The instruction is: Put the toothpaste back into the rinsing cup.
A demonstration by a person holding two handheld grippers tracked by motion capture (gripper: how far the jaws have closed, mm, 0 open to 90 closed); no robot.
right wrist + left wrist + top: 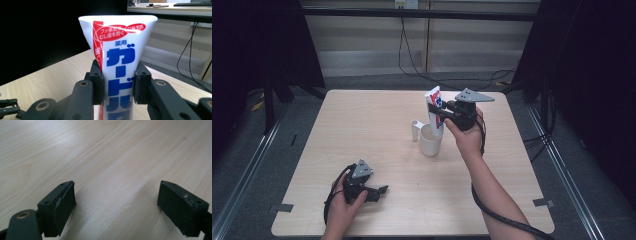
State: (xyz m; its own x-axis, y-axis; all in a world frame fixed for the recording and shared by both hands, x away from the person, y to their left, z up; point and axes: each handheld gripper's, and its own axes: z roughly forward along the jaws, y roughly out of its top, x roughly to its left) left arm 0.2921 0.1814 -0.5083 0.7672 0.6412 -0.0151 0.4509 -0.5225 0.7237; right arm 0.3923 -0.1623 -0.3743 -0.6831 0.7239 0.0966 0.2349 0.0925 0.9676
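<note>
A white toothpaste tube (434, 107) with red and blue print stands upright, its lower end inside a white cup (430, 140) at the table's middle. My right gripper (443, 111) is shut on the tube from the right; the right gripper view shows the tube (120, 60) pinched between both pads (98, 82), crimped end up. My left gripper (381, 191) rests near the table's front left, held in a hand, open with nothing between its fingers. The left gripper view shows its gripper (116, 205) with pads (65, 206) wide apart over bare wood.
A small white cap-like cylinder (415, 130) stands just left of the cup. The light wooden table (362, 125) has tape marks at its front corners (282, 207). Cables run along the floor behind the table (452, 82). Dark curtains flank both sides.
</note>
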